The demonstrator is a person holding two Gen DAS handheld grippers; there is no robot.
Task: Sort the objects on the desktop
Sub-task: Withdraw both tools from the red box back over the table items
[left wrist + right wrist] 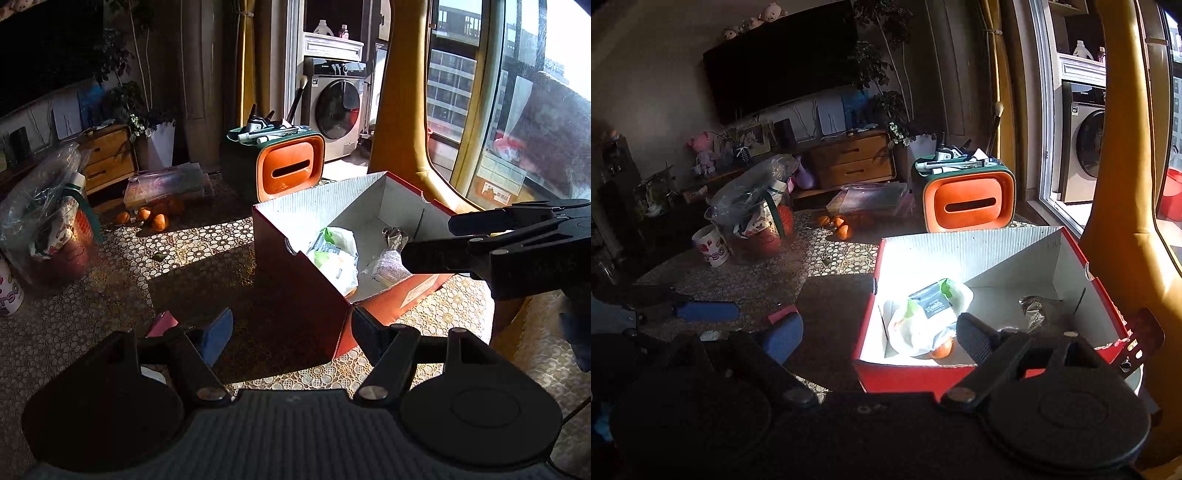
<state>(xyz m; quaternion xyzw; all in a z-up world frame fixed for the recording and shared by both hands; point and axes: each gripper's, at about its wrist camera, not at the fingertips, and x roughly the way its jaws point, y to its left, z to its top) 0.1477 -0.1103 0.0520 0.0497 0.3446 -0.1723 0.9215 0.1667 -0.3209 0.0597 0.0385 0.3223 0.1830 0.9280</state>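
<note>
A red cardboard box (295, 288) with a white inside stands on the lace tablecloth; it also shows in the right wrist view (905, 373). In it lie a white-and-green packet (334, 251) (927, 314), a crumpled wrapper (395, 234) (1034, 310) and an orange (942, 349). My left gripper (291, 332) is open and empty at the box's near corner. My right gripper (875, 338) is open and empty, its right finger over the box; it shows from the side in the left wrist view (428, 240). A small pink object (162, 325) (783, 314) lies by the left fingers.
An orange-and-green organizer (288, 166) (967, 199) with pens stands behind the box. Several oranges (155, 218) (838, 225) lie by a plastic case. A bag-covered basket (51, 229) and a white cup (713, 245) stand at the left. A yellow chair (1126, 221) is on the right.
</note>
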